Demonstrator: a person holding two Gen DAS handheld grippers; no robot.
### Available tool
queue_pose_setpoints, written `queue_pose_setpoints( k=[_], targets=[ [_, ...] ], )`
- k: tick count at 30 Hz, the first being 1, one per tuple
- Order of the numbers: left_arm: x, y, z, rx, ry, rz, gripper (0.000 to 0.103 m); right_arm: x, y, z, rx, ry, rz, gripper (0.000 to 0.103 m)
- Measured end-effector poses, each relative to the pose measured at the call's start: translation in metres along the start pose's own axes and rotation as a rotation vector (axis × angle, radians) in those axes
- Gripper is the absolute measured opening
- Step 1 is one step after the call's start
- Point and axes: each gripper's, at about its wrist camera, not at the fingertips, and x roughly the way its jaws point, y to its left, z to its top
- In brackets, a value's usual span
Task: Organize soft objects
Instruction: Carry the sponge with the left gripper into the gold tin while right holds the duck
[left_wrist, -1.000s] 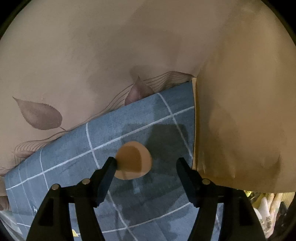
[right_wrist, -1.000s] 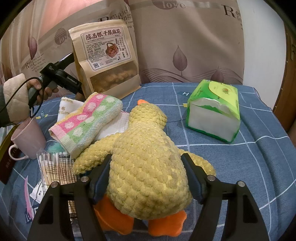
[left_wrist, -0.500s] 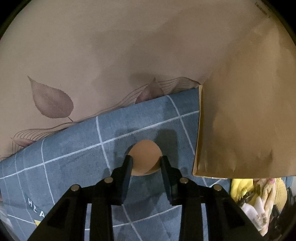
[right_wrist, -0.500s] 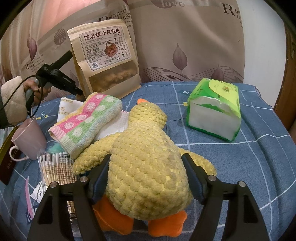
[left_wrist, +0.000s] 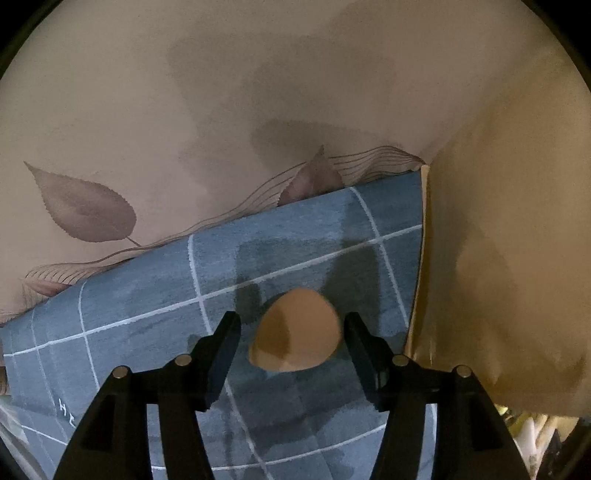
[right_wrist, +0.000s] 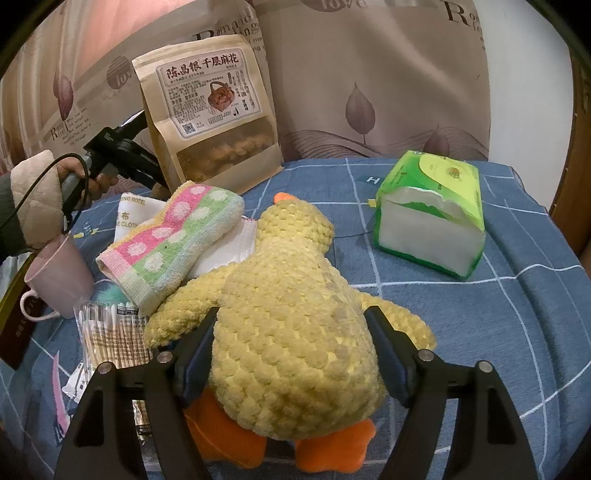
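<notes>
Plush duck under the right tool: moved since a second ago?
No. The plush duck keeps its place against the striped towel and tissue pack; the right tool straddles it.

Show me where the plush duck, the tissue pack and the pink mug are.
plush duck (right_wrist: 295, 332), right wrist view, middle of its yellow back.
tissue pack (right_wrist: 428, 236), right wrist view, white front face.
pink mug (right_wrist: 59, 280), right wrist view, its side wall.
</notes>
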Motion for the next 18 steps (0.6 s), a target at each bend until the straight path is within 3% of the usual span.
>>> queue_pose_setpoints(
  k=[1, 2, 11, 18],
  targets=[
    [0.002, 0.000, 0.001, -0.011, 0.005, -0.007, 0.058, 0.000, 0.000, 0.000, 0.002, 0.003, 0.002, 0.074],
    [0.001, 0.002, 0.001, -0.021, 0.001, -0.014, 0.046, 0.000, 0.000, 0.000, 0.000, 0.007, -0.002, 0.074],
    [-0.018, 0.011, -0.006, -0.057, -0.016, -0.015, 0.044, 0.000, 0.000, 0.000, 0.001, 0.008, -0.002, 0.074],
    [-0.060, 0.000, -0.027, -0.045, -0.037, -0.003, 0.044, 0.000, 0.000, 0.000, -0.001, 0.011, -0.005, 0.074]
  ],
)
